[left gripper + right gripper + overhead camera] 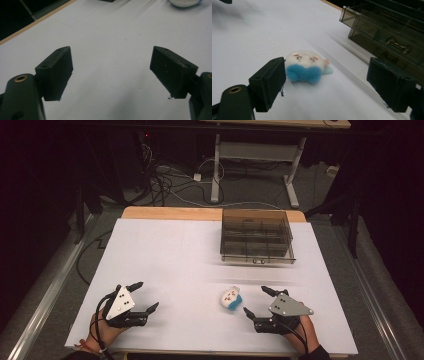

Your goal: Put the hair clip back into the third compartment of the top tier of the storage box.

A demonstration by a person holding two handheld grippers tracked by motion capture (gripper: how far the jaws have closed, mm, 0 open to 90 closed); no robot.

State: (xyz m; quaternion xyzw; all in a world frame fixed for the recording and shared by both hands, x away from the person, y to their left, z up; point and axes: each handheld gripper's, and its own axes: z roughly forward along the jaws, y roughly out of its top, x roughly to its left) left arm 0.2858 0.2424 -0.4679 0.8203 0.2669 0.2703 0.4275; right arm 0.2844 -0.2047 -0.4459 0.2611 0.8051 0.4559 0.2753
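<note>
A small white plush toy [230, 297] with a blue fluffy bow lies on the white tabletop, near the front and right of centre. In the right gripper view the plush toy [305, 66] lies just beyond the jaws, close to the left one. My right gripper [255, 301] rests on the table right of the toy, open and empty. My left gripper [146, 296] rests at the front left, open and empty. In the left gripper view the jaws stand wide over bare table, and the toy's edge [184, 2] peeks in at the top right.
A smoky transparent drawer box [256, 237] with a metal handle [397, 44] stands at the back right of the table [165, 255]. Beyond the table are a desk frame and cables on the floor.
</note>
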